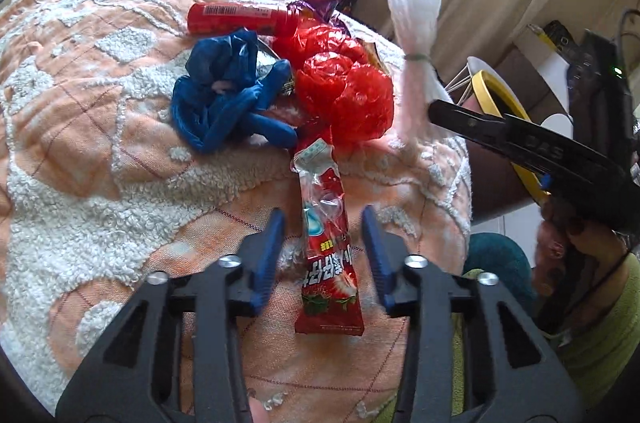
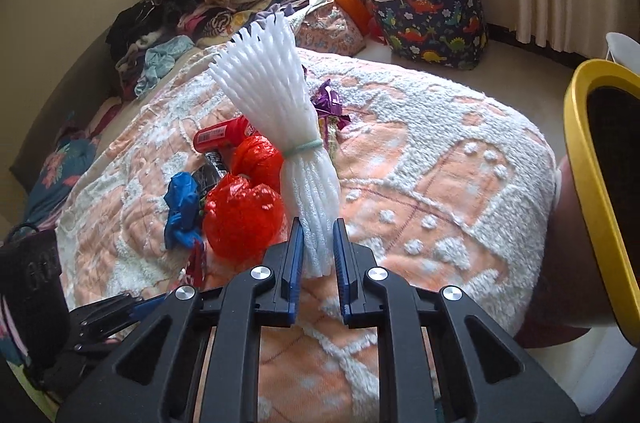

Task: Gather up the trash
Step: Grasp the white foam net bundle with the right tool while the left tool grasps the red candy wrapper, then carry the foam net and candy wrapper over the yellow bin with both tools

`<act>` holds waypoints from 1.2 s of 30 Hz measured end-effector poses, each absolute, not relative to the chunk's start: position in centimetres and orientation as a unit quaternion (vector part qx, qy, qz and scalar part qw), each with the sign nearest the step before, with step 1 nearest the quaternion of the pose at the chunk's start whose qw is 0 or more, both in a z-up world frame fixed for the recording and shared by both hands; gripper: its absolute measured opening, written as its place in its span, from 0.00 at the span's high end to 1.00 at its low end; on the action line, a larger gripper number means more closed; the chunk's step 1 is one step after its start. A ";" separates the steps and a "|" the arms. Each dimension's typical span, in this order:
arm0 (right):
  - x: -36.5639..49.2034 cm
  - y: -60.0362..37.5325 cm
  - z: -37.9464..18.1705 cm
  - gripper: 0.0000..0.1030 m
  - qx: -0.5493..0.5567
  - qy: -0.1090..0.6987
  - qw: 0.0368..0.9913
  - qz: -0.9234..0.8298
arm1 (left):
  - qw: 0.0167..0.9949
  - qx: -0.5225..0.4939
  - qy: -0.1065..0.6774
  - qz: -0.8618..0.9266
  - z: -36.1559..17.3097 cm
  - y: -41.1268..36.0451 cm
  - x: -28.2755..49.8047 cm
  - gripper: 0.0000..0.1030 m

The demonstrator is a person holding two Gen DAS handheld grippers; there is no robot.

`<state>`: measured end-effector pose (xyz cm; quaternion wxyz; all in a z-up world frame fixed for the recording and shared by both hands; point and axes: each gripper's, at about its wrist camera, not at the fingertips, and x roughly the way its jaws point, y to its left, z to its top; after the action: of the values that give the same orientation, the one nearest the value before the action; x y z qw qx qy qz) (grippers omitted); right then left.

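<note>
The bed's peach and white quilt point(image 1: 100, 183) takes up most of both views, and nearly all the trash is on it, so collecting looks barely begun. The yellow-rimmed bin point(image 2: 588, 183) stands just off the bed's edge; its inside is too dark to tell whether anything has gone in. The white foam net bundle point(image 2: 280, 127), tied with a green band, stands upright, its lower end pinched between the pads of the right gripper point(image 2: 316, 247). Beside it lie a crumpled red plastic bag point(image 1: 344, 83) and a knotted blue bag point(image 1: 224, 99), touching each other, with a red tube point(image 1: 236, 17) and a purple wrapper point(image 1: 316, 7) behind them. The red strawberry wrapper point(image 1: 328, 247) lies flat between the jaws of the left gripper point(image 1: 324, 227), which straddle it, pads clear of its edges. The loose bags crowd the wrapper's far end, so a careless lift might drag them along.
</note>
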<state>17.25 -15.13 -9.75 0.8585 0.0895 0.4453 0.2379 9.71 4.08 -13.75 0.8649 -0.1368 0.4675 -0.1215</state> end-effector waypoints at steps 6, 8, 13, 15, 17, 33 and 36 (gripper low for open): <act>15.6 -17.0 -9.1 0.86 0.092 0.432 0.866 0.233 | 0.870 -0.138 0.457 -0.125 -13.3 4.1 9.4 0.90; 15.2 -17.4 -8.8 0.86 0.095 0.427 0.868 0.235 | 0.876 -0.133 0.446 -0.127 -12.8 3.6 9.1 0.91; 14.6 -18.1 -7.5 0.87 0.095 0.408 0.875 0.245 | 0.895 -0.114 0.412 -0.129 -10.8 3.0 8.3 0.91; 14.4 -18.7 -7.0 0.87 0.096 0.398 0.878 0.248 | 0.900 -0.109 0.401 -0.130 -10.2 2.7 8.0 0.91; 14.1 -19.0 -6.7 0.87 0.099 0.391 0.880 0.251 | 0.904 -0.106 0.392 -0.131 -9.5 2.5 7.7 0.91; 12.7 -22.7 -4.4 0.87 0.129 0.362 0.889 0.248 | 0.917 -0.096 0.354 -0.156 -5.5 -1.2 7.7 0.91; 12.7 -23.5 -4.0 0.87 0.130 0.356 0.892 0.245 | 0.919 -0.092 0.349 -0.159 -4.9 -2.0 7.9 0.91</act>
<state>12.66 -23.46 -4.01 0.8922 0.1302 0.3561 0.2454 7.86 -2.00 -4.91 0.9190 -0.0922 0.3488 -0.1592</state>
